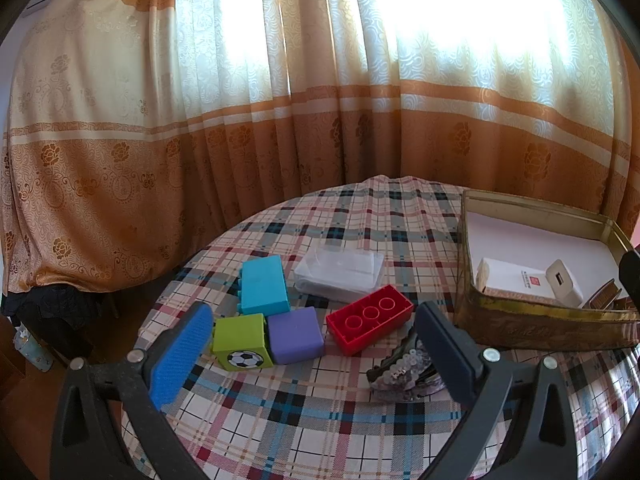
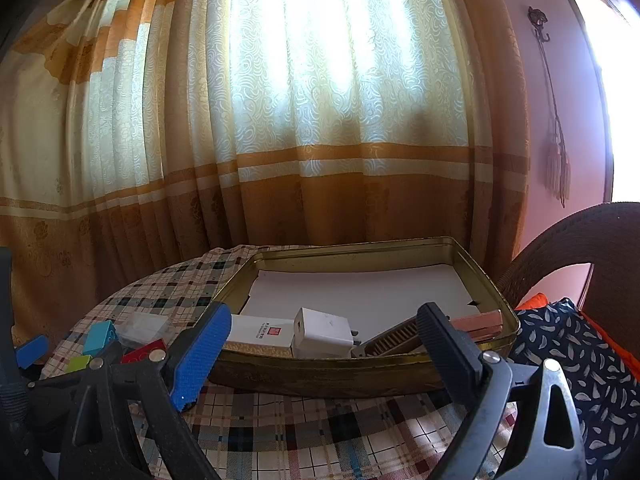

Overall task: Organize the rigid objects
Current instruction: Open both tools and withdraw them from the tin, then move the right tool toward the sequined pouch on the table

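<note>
In the left wrist view, a green block with a football print [image 1: 242,342], a purple block [image 1: 295,334], a cyan block [image 1: 264,285], a red brick [image 1: 370,318] and a clear plastic box [image 1: 340,272] lie on the plaid table. A beaded hair clip [image 1: 404,372] lies by the right finger. My left gripper [image 1: 312,344] is open and empty above them. My right gripper [image 2: 324,340] is open and empty over the front wall of the gold tin [image 2: 344,376]. The tin holds a white box [image 2: 260,332], a white charger [image 2: 324,332] and a comb [image 2: 400,340].
Orange and cream curtains hang close behind the round table. A wicker chair [image 2: 580,240] with a patterned cushion [image 2: 568,352] stands at the right. The tin [image 1: 532,320] sits at the table's right side. The table edge falls off on the left.
</note>
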Demonstrator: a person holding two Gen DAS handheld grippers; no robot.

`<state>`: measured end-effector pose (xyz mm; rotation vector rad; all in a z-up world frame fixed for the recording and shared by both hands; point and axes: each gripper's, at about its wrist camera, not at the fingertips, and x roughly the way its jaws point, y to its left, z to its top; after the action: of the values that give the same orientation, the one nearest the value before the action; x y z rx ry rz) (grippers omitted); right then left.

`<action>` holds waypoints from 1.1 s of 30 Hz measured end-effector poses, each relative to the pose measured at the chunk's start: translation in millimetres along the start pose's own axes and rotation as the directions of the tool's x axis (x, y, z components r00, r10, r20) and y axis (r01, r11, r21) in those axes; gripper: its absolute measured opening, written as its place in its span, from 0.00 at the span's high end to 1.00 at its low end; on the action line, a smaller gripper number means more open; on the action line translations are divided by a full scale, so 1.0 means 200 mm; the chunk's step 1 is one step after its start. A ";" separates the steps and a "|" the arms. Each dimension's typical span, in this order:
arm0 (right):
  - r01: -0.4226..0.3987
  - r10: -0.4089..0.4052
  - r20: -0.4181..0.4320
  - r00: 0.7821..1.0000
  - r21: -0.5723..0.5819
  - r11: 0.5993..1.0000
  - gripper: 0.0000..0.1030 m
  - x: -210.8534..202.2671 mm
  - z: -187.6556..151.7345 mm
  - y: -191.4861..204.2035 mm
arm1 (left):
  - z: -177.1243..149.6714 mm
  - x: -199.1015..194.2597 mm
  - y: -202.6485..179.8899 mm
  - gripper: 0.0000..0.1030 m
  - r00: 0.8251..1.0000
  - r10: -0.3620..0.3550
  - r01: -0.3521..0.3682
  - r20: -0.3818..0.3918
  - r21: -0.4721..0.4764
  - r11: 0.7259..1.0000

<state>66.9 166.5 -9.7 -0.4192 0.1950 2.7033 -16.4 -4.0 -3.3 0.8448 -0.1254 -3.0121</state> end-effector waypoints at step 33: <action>-0.309 0.291 -0.307 0.906 -0.010 0.951 0.09 0.14 -0.11 0.30 | -0.05 0.17 0.44 0.01 0.970 0.159 -0.187 -0.182 -0.149 0.971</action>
<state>23.4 118.9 -34.9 -0.8910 0.2878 2.9360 -41.5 -93.0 -21.8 1.0088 0.0501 -2.7300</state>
